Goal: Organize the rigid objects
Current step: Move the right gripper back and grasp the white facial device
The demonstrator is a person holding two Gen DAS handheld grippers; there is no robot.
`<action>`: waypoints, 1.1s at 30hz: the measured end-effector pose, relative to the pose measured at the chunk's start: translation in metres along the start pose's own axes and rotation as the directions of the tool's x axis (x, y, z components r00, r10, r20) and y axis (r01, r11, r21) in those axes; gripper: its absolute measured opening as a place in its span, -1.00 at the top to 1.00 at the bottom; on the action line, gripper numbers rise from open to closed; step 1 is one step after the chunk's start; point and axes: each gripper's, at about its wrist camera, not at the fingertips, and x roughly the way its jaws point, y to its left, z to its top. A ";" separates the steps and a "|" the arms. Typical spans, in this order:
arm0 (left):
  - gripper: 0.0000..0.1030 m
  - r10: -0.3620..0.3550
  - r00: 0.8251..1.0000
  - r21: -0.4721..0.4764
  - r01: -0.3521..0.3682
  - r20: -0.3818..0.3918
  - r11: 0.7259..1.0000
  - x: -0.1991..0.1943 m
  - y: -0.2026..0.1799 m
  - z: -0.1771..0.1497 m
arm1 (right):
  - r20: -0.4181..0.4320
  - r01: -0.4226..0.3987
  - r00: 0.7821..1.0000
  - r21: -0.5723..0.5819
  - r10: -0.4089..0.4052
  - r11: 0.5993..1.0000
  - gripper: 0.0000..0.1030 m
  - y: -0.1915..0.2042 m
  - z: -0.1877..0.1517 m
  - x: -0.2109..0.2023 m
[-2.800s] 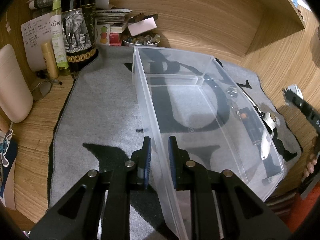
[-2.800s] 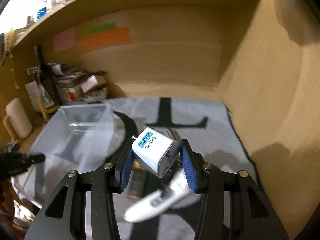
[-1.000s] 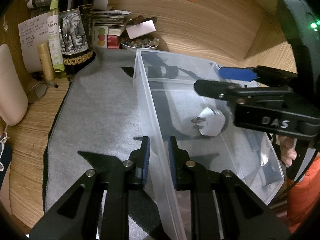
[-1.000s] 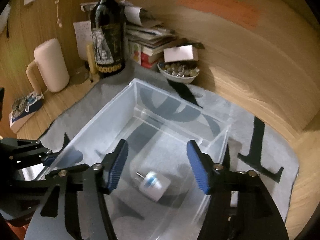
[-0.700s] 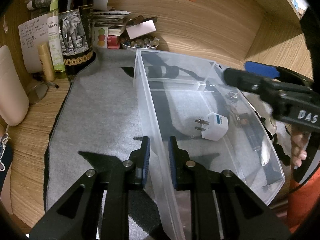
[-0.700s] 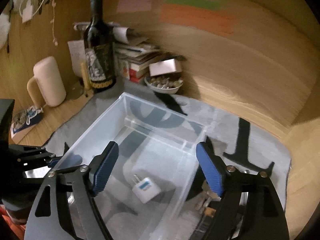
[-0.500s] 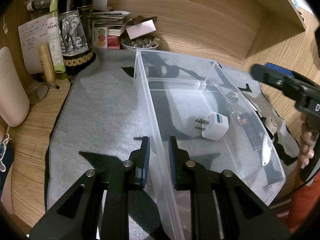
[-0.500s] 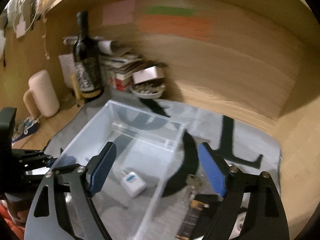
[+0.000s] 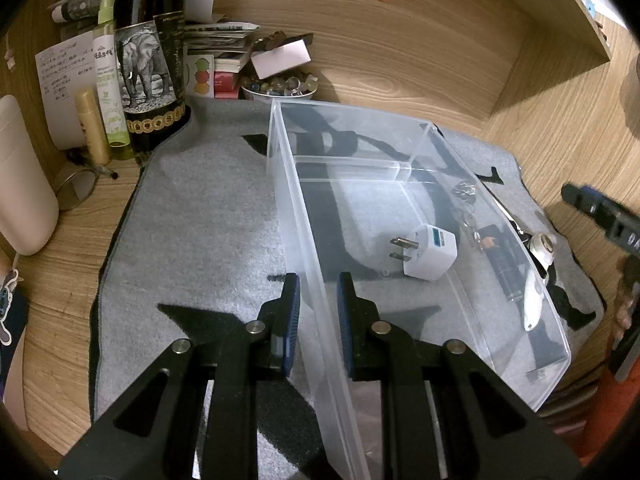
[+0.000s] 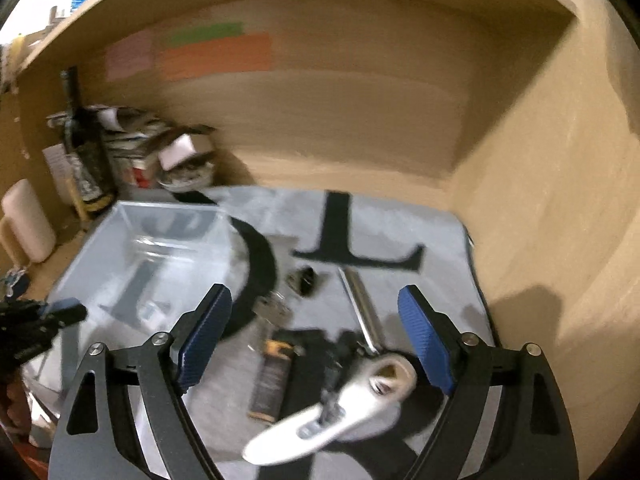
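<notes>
My left gripper (image 9: 316, 304) is shut on the near left wall of the clear plastic bin (image 9: 298, 208). A white travel adapter (image 9: 430, 254) lies on the bin floor, prongs to the left. My right gripper (image 10: 314, 300) stands wide open with nothing between its fingers. It hovers over loose items on the mat right of the bin: a white and silver tool (image 10: 340, 412), a black bar with an orange label (image 10: 272, 380), a metal rod (image 10: 360, 308) and keys (image 10: 274, 306). The right wrist view is blurred.
A grey mat (image 9: 200, 220) with black letters covers the wooden desk. At the back left stand a wine bottle (image 9: 150, 52), a bowl of stones (image 9: 280, 84), stacked books and a cream mug (image 9: 20, 184). Wooden walls close in behind and on the right.
The right gripper let the adapter drop into the bin, opened wide and swung right, out of the bin, to above the loose items. The left gripper kept its hold.
</notes>
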 end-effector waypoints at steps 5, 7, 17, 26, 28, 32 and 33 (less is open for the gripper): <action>0.66 -0.005 1.000 -0.003 0.005 0.000 1.000 0.000 0.000 0.000 | -0.078 0.044 0.996 0.052 -0.040 0.998 -0.63 -0.015 -0.024 0.015; 0.66 -0.004 1.000 -0.001 0.004 -0.001 1.000 0.000 0.000 0.000 | -0.113 0.036 0.993 0.073 -0.028 0.997 -0.63 -0.020 -0.034 0.022; 0.66 -0.004 1.000 -0.005 0.004 0.000 1.000 0.000 0.000 0.000 | -0.269 0.065 0.963 0.114 -0.032 0.991 -0.63 -0.032 -0.071 0.057; 0.66 -0.003 1.000 -0.005 0.003 0.000 1.000 0.000 -0.001 0.000 | -0.281 0.135 0.954 0.104 -0.101 0.985 -0.60 -0.055 -0.082 0.045; 0.66 -0.003 1.000 -0.004 0.003 0.000 1.000 0.000 -0.001 0.000 | -0.281 0.145 0.954 0.115 -0.108 0.983 -0.59 -0.062 -0.083 0.043; 0.66 -0.005 1.000 -0.005 0.005 0.000 1.000 0.000 -0.001 0.000 | -0.277 0.165 0.953 0.136 -0.122 0.977 -0.58 -0.069 -0.080 0.045; 0.66 -0.006 1.000 -0.007 0.006 0.000 1.000 0.000 -0.001 0.000 | -0.279 0.164 0.953 0.140 -0.120 0.976 -0.58 -0.070 -0.078 0.047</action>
